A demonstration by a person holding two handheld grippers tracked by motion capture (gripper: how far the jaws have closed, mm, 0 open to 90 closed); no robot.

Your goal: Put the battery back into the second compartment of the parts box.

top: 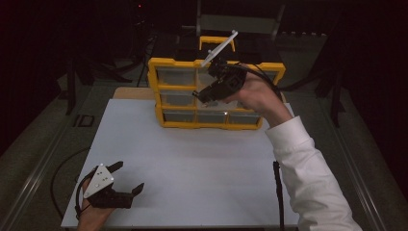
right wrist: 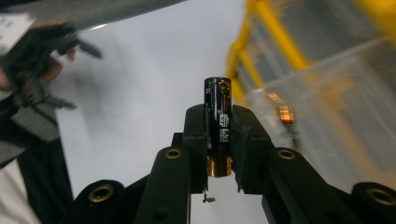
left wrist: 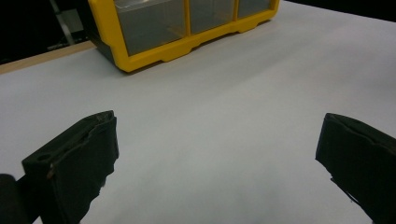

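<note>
A black battery (right wrist: 218, 123) with a gold end stands clamped between the two black pads of my right gripper (right wrist: 218, 128). In the high view that right gripper (top: 201, 94) is raised in front of the yellow drawer organizer (top: 211, 122) at the back of the white table, pointing left. My left gripper (top: 129, 179) rests at the table's near left corner with its jaws wide apart and nothing between them. In the left gripper view its fingers (left wrist: 74, 161) frame bare white table, with the organizer (left wrist: 154, 53) farther off.
The organizer's clear drawers (top: 178, 78) sit in a yellow frame with a handle (top: 217, 42) on top. A black cable (top: 278, 192) runs along the table's right edge. The white table (top: 192, 163) lies open between the two hands. Dark floor surrounds the table.
</note>
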